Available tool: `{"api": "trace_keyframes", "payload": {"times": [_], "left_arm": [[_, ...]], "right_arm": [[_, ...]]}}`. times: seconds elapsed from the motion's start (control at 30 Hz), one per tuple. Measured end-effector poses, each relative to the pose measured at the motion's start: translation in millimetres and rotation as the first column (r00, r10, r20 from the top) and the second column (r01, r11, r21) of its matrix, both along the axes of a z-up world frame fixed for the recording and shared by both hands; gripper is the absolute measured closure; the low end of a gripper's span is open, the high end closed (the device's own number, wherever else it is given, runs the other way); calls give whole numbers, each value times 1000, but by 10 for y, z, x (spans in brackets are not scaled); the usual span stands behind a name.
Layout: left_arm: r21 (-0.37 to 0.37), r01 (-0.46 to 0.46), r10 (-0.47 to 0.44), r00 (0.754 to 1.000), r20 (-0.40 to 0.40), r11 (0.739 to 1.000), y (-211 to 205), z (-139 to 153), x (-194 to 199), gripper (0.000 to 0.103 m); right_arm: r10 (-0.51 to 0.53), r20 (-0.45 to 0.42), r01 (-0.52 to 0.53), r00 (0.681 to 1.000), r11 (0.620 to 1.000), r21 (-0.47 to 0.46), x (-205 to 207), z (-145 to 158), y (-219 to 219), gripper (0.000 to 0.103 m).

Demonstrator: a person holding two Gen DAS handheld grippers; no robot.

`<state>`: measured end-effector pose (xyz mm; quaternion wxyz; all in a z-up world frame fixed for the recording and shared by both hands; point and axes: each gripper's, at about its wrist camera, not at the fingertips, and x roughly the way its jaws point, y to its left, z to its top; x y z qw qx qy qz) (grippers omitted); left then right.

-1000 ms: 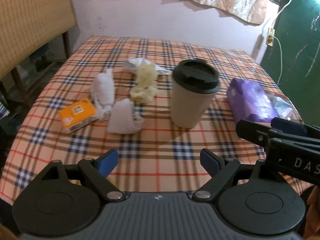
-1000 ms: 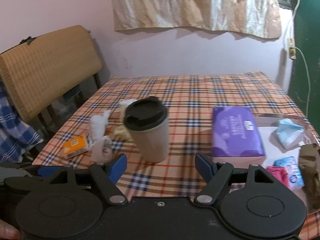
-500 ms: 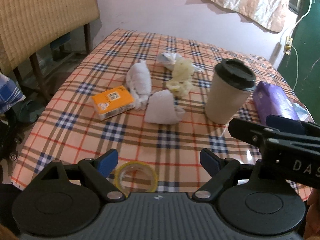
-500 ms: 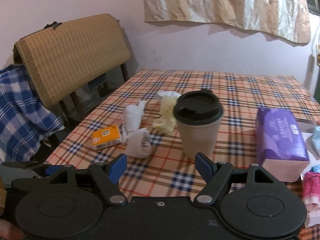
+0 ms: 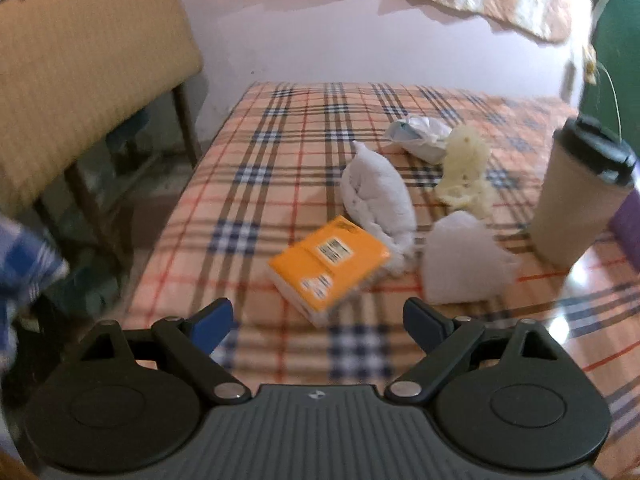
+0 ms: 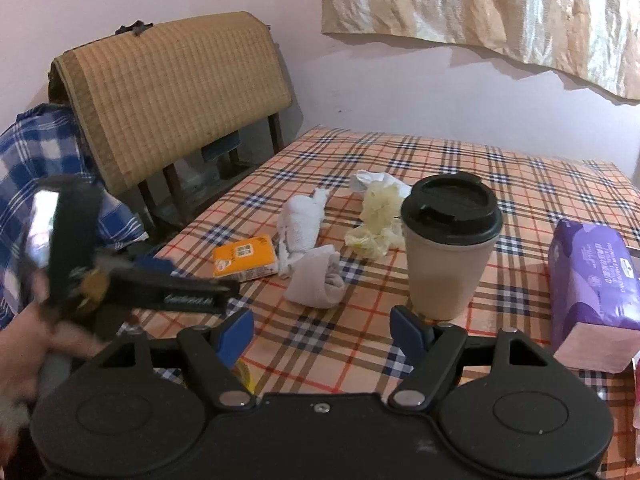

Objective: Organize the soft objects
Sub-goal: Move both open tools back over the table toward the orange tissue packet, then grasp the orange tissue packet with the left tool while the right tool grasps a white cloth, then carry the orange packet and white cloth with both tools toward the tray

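Since a second ago the left gripper has swung leftward and lower over the worktop, so the coffee cup now sits at the right edge of its view and the orange tissue pack lies just ahead of its jaws, which stand wide and empty. Left of the cup lie two white cloth bundles, touching the pack, with a yellow crumpled rag behind them; the pack's long axis runs slantwise to the jaws, so a slight roll seems needed. The right gripper, jaws also wide with nothing between, is nearer the cup, so the left hand looks better placed for the pack.
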<state>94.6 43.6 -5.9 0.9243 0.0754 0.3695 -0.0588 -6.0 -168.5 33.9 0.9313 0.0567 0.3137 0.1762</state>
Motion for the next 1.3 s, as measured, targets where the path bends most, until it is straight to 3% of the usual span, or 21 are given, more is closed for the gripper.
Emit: {"api": "trace_keyframes", "payload": {"times": [0.33,0.43,0.53,0.6,0.63,0.97,1.07,1.2,1.23,1.27,1.3], "left_arm": [[86,187,-184,982,-37,979,-71,-285,458,8],[57,189,-188,982,-25,980,-40,-289,540,9],[12,190,-190,982,-20,982,-8,-284,552,24],[13,182,-182,983,-8,983,-19,-267,506,47],[15,177,-176,984,-8,984,-30,-259,487,49],[-88,-49,46,998,-38,995,217,-144,217,50],[-107,-78,74,996,-41,991,245,-94,186,50],[-113,-94,90,995,-40,989,209,-51,209,50],[-123,-102,97,994,-41,987,200,-40,218,50],[-129,-106,102,994,-44,986,193,-36,220,50],[-135,-110,104,994,-46,985,181,-39,218,50]], "right_arm": [[15,-22,-15,1000,999,-29,79,-83,200,15],[8,-24,-9,1000,999,-31,138,-118,264,15],[-8,-12,8,1000,999,-49,216,-177,379,15],[-21,1,22,1000,998,-54,276,-223,464,15],[-31,-2,31,1000,998,-46,313,-249,491,15],[-175,3,175,985,983,-51,786,-505,785,15],[-214,1,214,977,975,-54,955,-567,773,15],[-192,-26,190,981,979,-71,1149,-666,778,16],[-179,-42,176,983,982,-63,1189,-689,769,22],[-169,-52,165,984,984,-64,1213,-702,771,40],[-159,-55,155,986,985,-72,1213,-707,785,51]]}}
